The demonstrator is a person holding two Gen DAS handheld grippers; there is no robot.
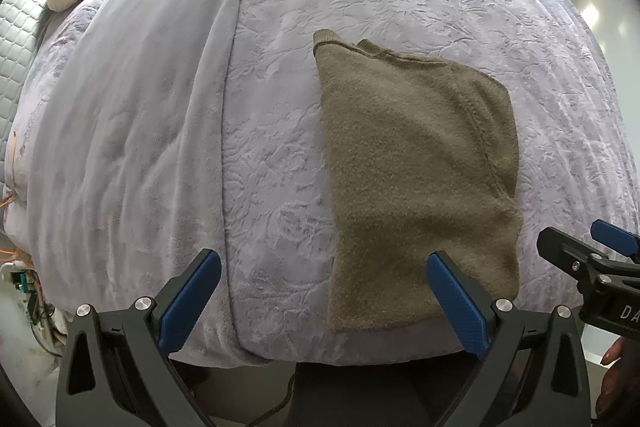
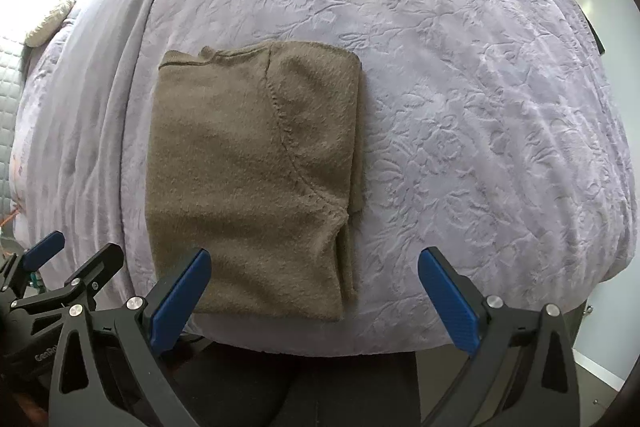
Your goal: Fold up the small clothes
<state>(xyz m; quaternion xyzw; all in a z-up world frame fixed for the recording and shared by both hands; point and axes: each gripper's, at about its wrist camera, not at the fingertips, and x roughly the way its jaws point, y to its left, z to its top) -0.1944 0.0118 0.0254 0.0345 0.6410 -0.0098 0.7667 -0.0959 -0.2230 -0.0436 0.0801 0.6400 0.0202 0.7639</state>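
My left claw [image 1: 323, 269] hangs released, jaws wide, nothing between the blue pads; in its view the right pad overlaps the lower edge of the folded olive-brown knit sweater [image 1: 420, 167]. My right claw [image 2: 314, 269] is likewise released and empty. Sweater lies flat, folded to a rectangle, centre-left of the right wrist frame, on the lavender embossed bed quilt [image 2: 460, 87], near the quilt's lower edge.

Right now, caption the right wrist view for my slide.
Open right gripper above folded olive-brown knit sweater on embossed lavender bedspread.
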